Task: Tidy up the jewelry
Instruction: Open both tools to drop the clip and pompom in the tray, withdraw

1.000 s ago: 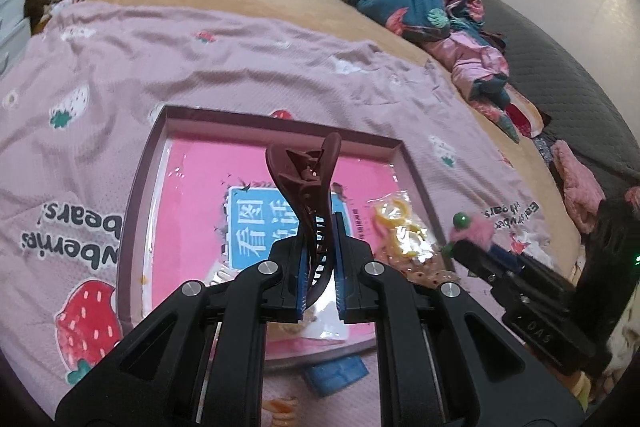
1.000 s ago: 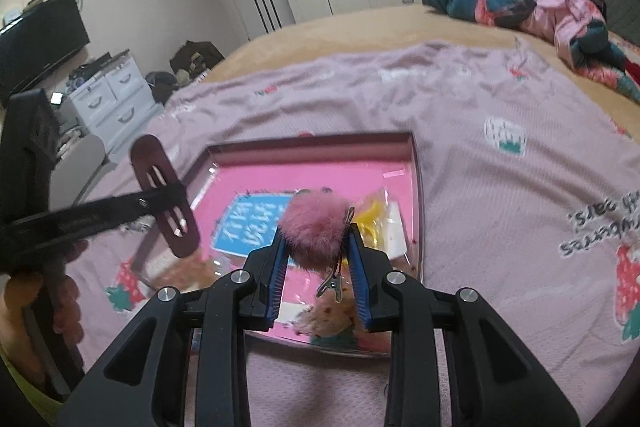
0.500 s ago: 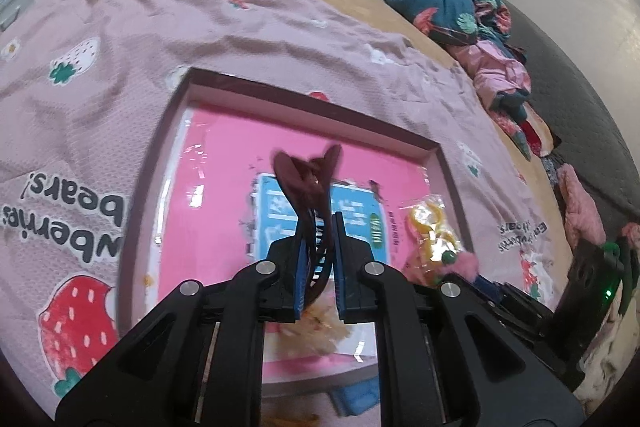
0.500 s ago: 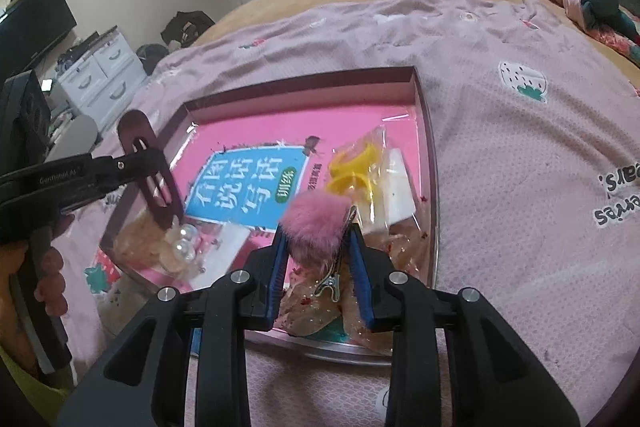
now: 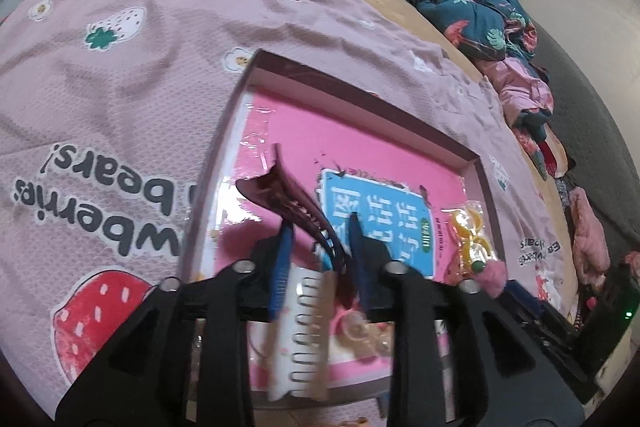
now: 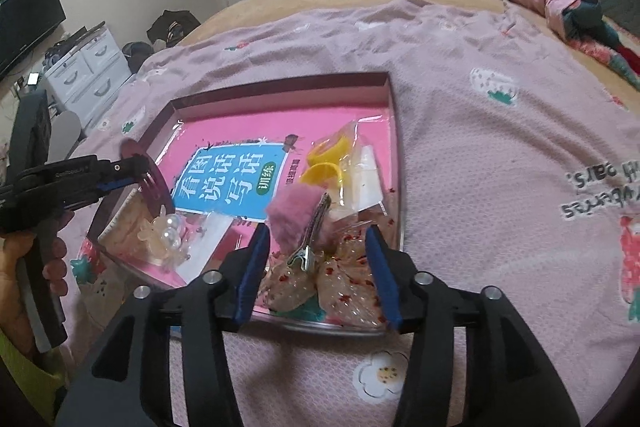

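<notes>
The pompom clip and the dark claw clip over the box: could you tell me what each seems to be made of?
Pompom clip: fluffy pink fur-like ball, probably synthetic, on a shiny silver clip that looks like metal. Dark claw clip: glossy maroon, moulded teeth, apparently hard plastic. Box: matte thin walls, likely cardboard.

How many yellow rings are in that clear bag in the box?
2. Both yellow rings sit in the clear bag by the box's right wall: one farther back, one just in front of it. More could be hidden beneath them.
</notes>
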Available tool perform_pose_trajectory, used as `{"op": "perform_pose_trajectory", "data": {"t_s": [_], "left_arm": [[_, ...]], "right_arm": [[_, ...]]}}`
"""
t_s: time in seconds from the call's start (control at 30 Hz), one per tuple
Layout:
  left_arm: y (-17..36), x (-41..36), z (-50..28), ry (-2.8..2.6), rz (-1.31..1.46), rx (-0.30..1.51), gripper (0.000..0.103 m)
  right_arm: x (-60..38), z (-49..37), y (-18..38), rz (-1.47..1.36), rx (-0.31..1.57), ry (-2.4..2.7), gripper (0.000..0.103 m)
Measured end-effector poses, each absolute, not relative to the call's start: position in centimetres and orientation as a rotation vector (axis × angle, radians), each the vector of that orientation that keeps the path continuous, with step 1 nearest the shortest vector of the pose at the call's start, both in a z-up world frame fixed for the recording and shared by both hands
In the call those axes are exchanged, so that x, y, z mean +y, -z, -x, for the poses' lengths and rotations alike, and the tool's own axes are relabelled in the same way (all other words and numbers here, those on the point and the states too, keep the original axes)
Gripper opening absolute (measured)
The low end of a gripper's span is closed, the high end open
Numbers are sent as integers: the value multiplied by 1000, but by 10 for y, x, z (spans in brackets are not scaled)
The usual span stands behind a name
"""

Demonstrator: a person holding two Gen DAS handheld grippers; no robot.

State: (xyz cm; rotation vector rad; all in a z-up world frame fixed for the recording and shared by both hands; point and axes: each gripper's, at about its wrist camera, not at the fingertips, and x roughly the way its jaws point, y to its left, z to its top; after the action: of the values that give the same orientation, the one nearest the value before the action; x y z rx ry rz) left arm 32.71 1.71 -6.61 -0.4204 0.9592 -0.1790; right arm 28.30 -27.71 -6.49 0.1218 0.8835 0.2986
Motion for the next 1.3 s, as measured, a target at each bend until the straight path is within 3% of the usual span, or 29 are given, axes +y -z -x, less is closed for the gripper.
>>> {"op": "perform_pose_trajectory", "data": {"t_s": [0.03, 0.2, 0.3, 0.47, 0.53, 0.7, 1.3], "left_arm": [[66, 19, -326, 176, 427, 958, 35], [62, 32, -316, 155, 441, 944, 43], [50, 36, -304, 154, 442, 912, 52], [26, 41, -280, 150, 436, 857, 63], [17, 42, -270, 156, 440, 829, 76], [-5, 43, -243, 164, 436, 781, 91], [-12, 31, -149, 110, 184, 711, 93]], "right_arm": [[-278, -281, 62, -120, 876, -294, 56], [-284, -267, 46, -119, 826, -279, 65], [-288, -255, 33, -129, 788, -281, 77], [-292, -235, 13, -130, 735, -285, 85], [-294, -229, 7, -136, 720, -285, 87], [-296, -214, -6, -137, 689, -289, 90], [-283, -163, -5, -96, 694, -326, 93]]}}
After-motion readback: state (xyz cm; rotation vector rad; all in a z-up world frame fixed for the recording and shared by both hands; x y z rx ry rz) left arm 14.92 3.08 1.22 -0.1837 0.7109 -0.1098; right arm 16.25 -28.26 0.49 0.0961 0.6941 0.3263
